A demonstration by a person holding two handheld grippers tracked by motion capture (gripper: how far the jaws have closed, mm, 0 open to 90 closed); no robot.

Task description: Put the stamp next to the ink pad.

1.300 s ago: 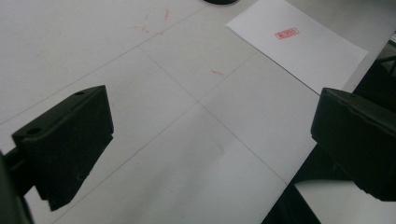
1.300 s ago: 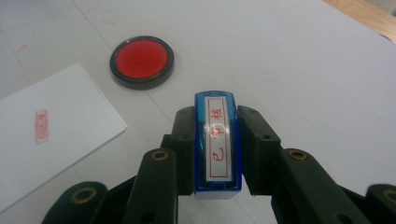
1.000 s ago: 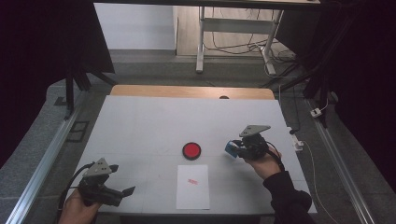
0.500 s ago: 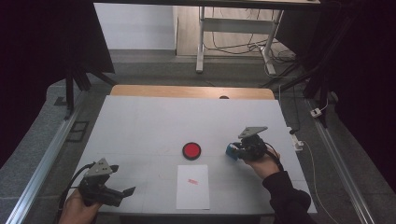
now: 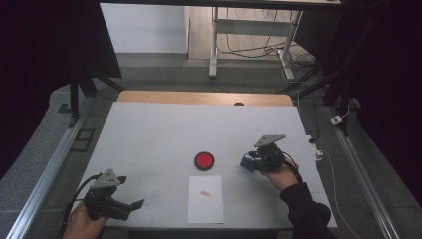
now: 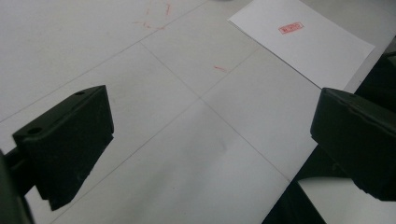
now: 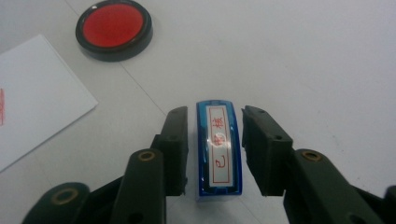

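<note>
Lowered onto the table at centre right since the earlier frame, the one blue stamp (image 7: 219, 149) stands between the right gripper (image 7: 215, 149), whose jaws have just been opening and are now released; its long axis runs up-frame in the right gripper view. One ink pad (image 5: 204, 161), one paper sheet (image 5: 205, 199). Left gripper (image 6: 205, 140) gapes, released.

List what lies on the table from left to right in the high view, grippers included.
Left gripper → sheet of paper with its red stamp mark, and the red ink pad just beyond it → blue stamp → right gripper, its fingers either side of the stamp.
</note>
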